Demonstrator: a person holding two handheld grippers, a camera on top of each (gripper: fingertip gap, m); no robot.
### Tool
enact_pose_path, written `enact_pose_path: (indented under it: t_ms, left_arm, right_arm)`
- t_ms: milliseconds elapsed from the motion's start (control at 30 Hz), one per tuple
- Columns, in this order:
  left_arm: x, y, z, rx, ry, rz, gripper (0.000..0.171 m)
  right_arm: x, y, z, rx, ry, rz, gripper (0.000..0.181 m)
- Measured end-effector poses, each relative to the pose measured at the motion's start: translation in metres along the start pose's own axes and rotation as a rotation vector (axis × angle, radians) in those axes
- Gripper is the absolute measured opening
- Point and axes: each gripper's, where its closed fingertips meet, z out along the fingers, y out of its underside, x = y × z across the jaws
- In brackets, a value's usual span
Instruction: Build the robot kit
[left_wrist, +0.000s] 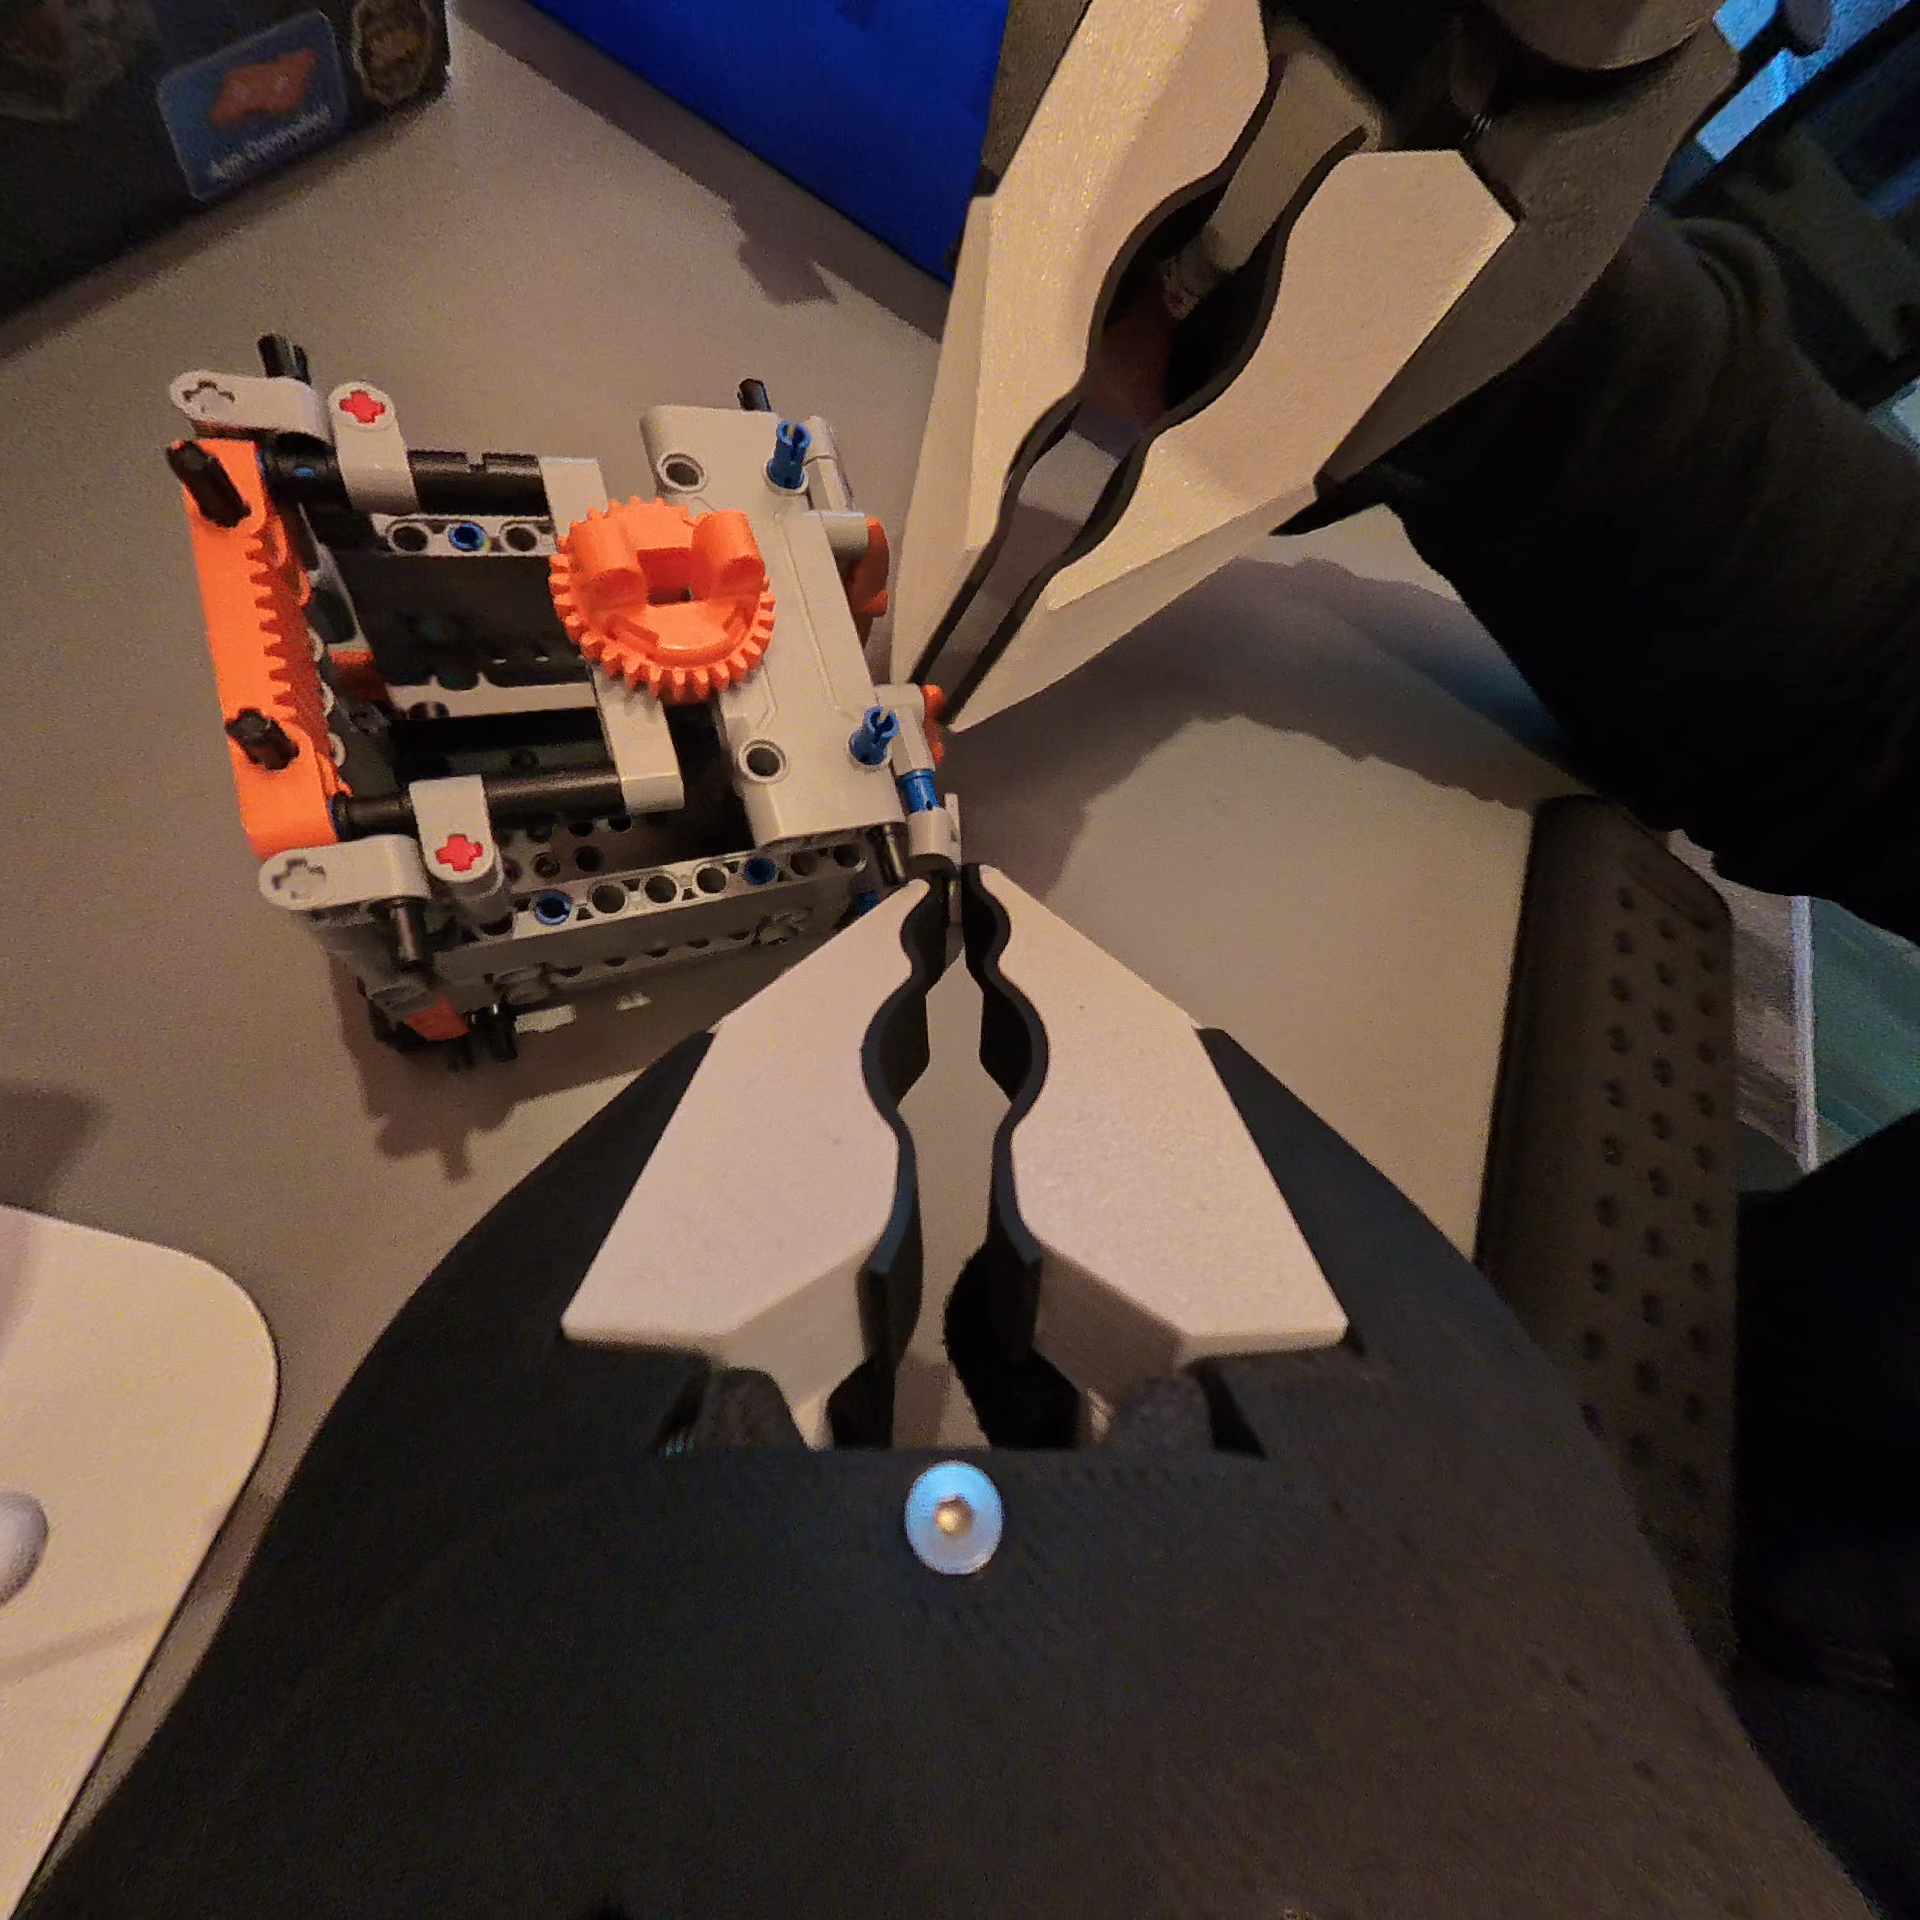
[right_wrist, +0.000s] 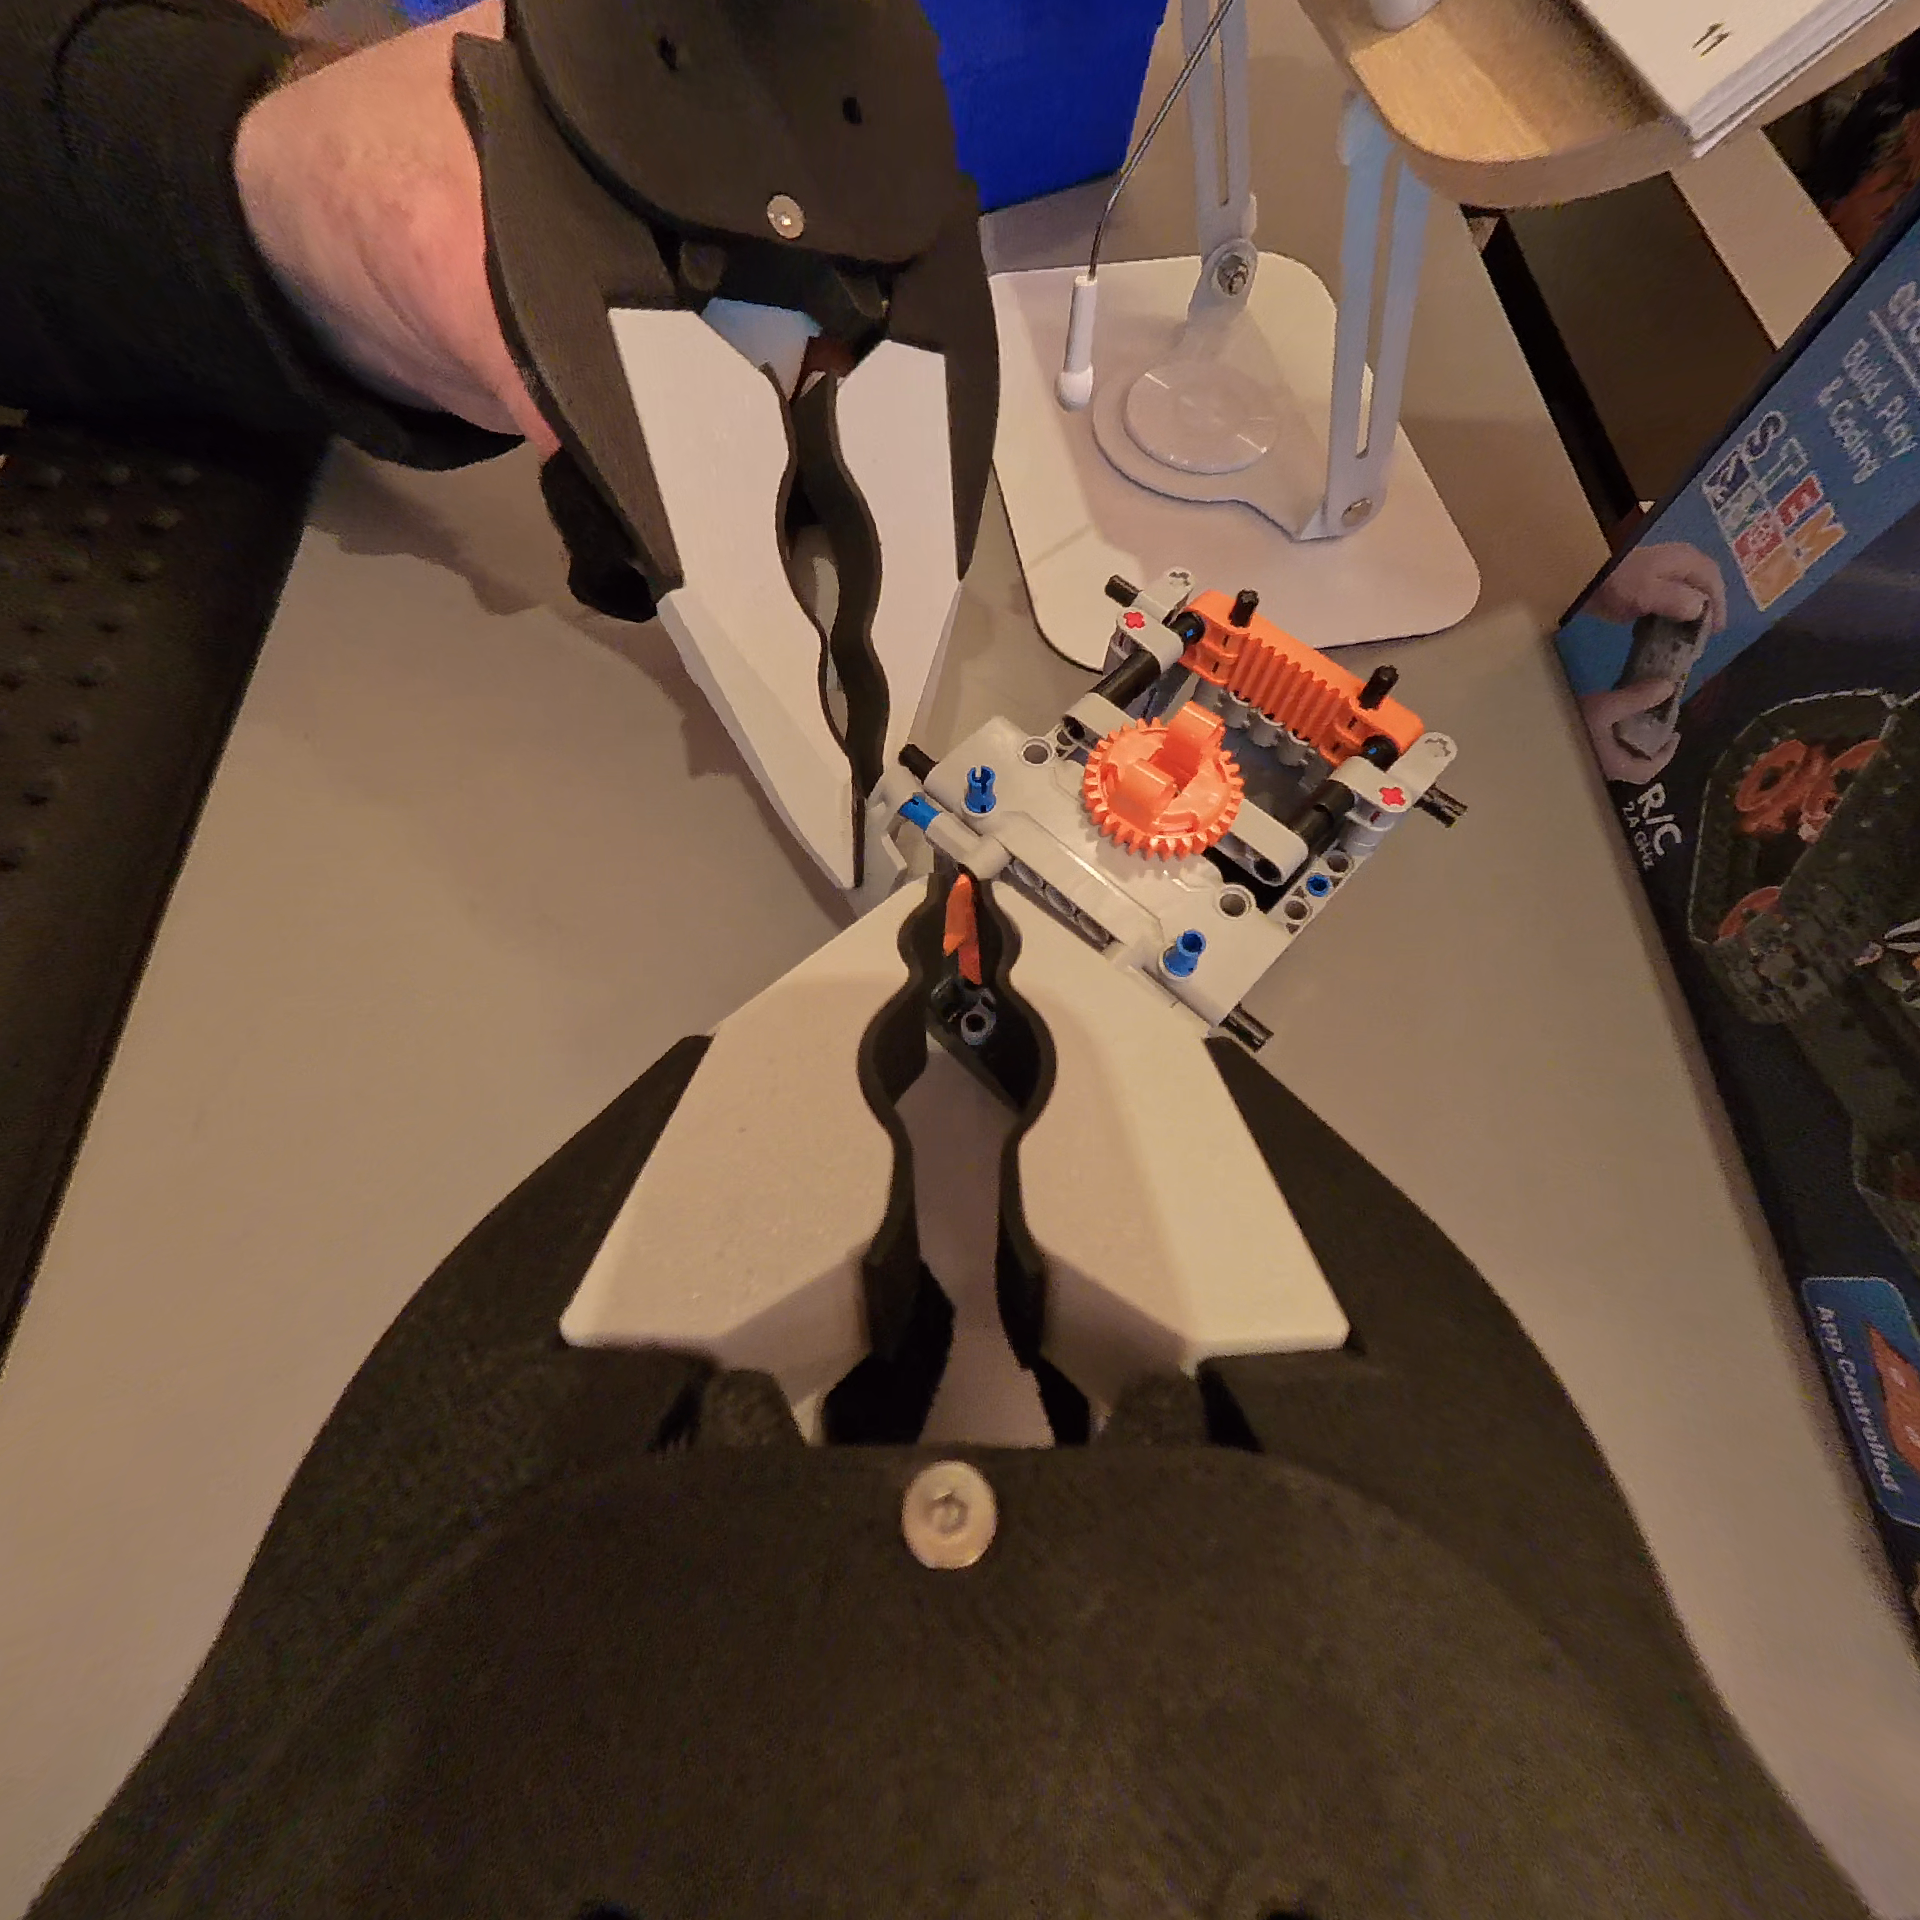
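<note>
orange part (right_wrist: 960, 925) between right fingers (right_wrist: 831, 987)

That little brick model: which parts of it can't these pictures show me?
- Brick model: underside, both views, hidden against the table.
- Left gripper: the corner it pinches, left wrist view, covered by fingertips.
- Orange piece: right wrist view, mostly hidden inside the right gripper.
</note>
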Motion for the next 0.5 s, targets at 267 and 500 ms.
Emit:
enact_pose_path:
  t_ms: [267, 500]
  left_arm:
    - [-0.0068, -0.0020, -0.0006, 0.013, -0.112, 0.038, 0.000]
    - [-0.0092, -0.0037, 0.0006, 0.023, -0.140, 0.040, 0.000]
  right_arm:
    - [0.0044, -0.0017, 0.0029, 0.001, 0.030, 0.038, 0.008]
    - [0.0097, 0.0011, 0.0055, -0.010, 0.060, 0.069, 0.011]
